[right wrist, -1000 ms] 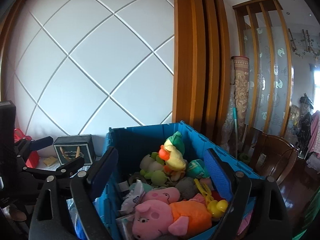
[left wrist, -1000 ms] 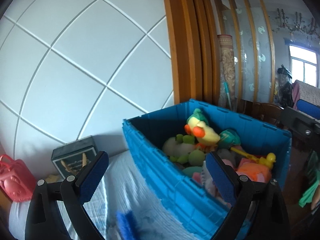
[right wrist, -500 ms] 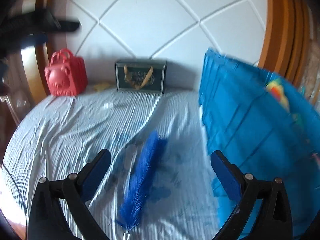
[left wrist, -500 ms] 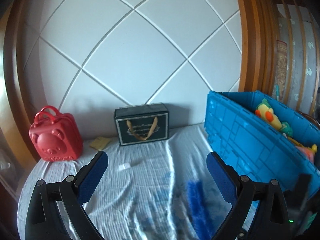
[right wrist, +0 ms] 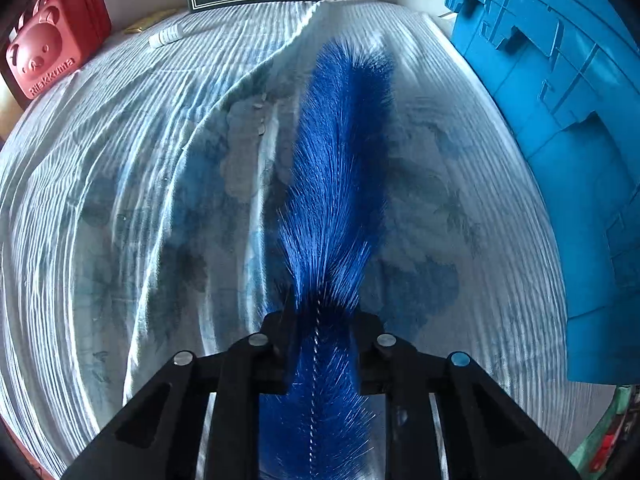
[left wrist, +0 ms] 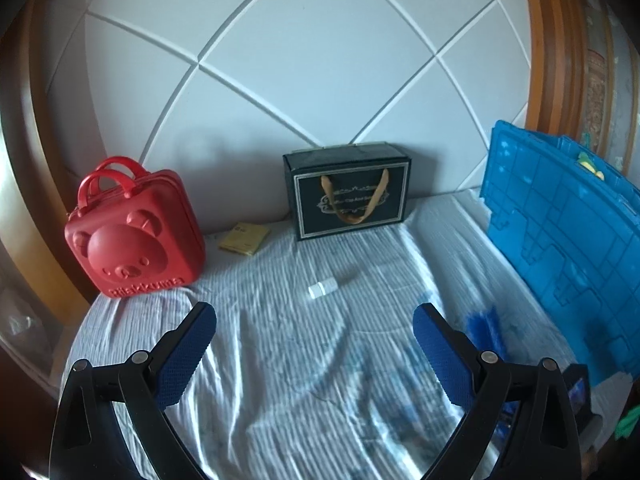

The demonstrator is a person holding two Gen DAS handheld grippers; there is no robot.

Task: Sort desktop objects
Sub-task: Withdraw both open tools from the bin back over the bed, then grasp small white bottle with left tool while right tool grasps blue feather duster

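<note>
Brush [right wrist: 340, 168] (blue, bristly) pinched between closed right tongs [right wrist: 324, 344].

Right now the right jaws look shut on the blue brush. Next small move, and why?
Probably lift it straight up. The right gripper is clamped on the blue brush, which lies flat on the striped cloth; the blue crate stands to its right, so it needs height before swinging over the wall.

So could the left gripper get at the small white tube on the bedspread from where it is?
Probably yes. The left gripper is open and aimed across the cloth, and the small white tube lies alone ahead of it with nothing between them. The blue brush sits off to the side.
</note>
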